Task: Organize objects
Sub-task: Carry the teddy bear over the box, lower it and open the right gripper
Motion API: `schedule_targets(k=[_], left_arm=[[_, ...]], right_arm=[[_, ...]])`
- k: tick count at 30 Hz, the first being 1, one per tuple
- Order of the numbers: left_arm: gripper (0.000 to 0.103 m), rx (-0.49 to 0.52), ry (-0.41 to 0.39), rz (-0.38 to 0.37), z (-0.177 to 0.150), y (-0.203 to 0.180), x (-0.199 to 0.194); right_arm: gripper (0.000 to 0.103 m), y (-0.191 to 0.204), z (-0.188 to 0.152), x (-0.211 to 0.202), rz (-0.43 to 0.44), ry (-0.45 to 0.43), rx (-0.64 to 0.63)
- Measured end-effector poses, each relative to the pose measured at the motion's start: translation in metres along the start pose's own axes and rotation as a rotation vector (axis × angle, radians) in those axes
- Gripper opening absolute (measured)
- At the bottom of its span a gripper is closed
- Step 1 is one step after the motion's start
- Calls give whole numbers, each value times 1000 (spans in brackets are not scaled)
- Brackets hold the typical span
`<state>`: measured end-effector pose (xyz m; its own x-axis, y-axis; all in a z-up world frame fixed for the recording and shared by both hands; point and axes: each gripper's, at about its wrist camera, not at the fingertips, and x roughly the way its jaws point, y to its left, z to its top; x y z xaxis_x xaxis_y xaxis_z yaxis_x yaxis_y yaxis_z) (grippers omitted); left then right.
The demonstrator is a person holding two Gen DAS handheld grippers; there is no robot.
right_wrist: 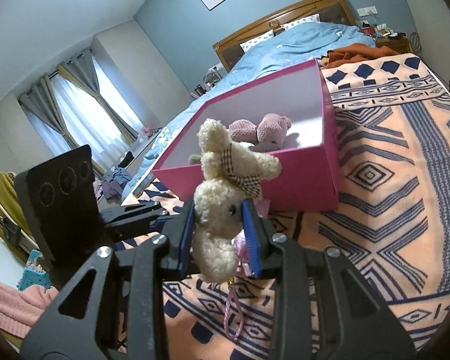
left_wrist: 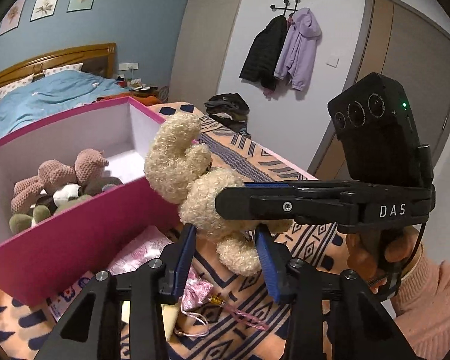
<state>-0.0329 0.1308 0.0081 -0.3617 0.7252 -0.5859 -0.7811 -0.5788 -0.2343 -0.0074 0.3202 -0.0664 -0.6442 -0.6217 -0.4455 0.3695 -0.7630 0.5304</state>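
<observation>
Right gripper [right_wrist: 217, 234] is clamped on the bear [right_wrist: 222, 207], long axis upright – the box [right_wrist: 303, 180] lies just beyond, upper right; left gripper [left_wrist: 226, 247] half-open around the bear's lower end, grip unclear

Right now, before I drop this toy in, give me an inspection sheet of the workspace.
Surface: patterned blanket, peach with navy shapes.
Job's things: cream plush bear held up in front of the open pink box; a pink knitted toy and other soft toys already lie inside.
Clutter: pink satin pouch and a pink cord on the blanket below the bear.
Grippers: right tongs shut on the bear's head; left tongs flank its lower end, contact unclear.
Cables: thin black lead by the right handle.
Surroundings: bed with blue duvet, coats on wall hooks, door.
</observation>
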Motion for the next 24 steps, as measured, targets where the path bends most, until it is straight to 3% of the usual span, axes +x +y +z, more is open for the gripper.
schedule_targets(k=[11,24], left_arm=[[40,20,-71,11,35,10,-14],[40,6,-72,62,75,40,3]], right_arm=[[34,19,37,-5,5,-57,-92],[34,3,85,19,-5,-72,-101]])
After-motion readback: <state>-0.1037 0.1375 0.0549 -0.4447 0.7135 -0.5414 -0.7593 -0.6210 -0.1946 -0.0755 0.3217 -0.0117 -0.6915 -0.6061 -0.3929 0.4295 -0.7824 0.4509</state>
